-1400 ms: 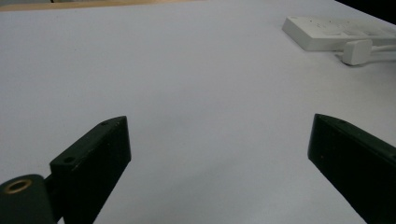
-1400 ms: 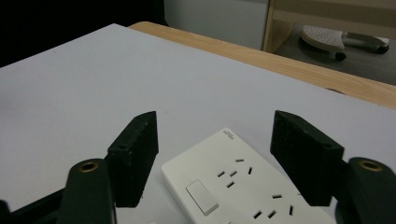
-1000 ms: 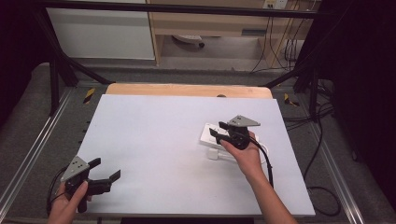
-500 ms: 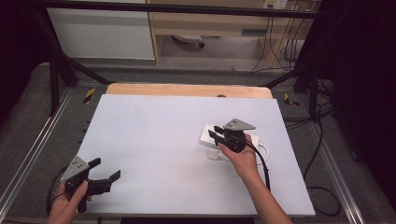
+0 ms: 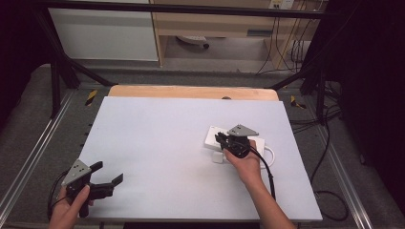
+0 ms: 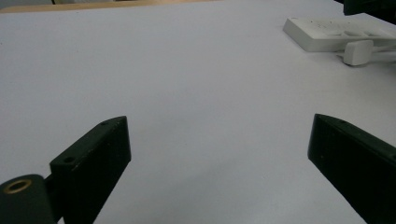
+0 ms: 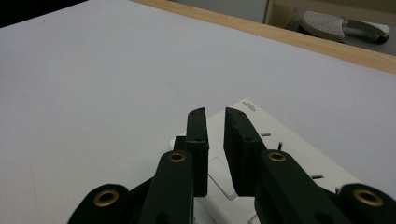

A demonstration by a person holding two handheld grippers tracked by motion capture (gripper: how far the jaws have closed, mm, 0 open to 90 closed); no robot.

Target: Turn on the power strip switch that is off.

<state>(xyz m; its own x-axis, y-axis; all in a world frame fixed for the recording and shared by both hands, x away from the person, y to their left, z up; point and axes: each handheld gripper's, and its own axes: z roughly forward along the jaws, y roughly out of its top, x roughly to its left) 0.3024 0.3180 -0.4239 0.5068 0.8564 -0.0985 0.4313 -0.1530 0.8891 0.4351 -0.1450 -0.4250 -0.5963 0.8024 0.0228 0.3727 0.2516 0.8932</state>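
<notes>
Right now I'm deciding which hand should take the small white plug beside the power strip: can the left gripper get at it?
Probably yes: bare table lies between the open left gripper and the plug, though it's a long reach.

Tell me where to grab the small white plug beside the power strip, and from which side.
Come from above with the right claw, pinching the small white plug across its two flat sides. It lies free on the table just ahead of the power strip.

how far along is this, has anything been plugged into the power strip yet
Nothing looks done: the white plug lies on the table beside the power strip, not inserted. In hand: the right gripper hovers over the strip, jaws nearly closed and empty. The left gripper waits open. Grasping and plugging remain.
</notes>
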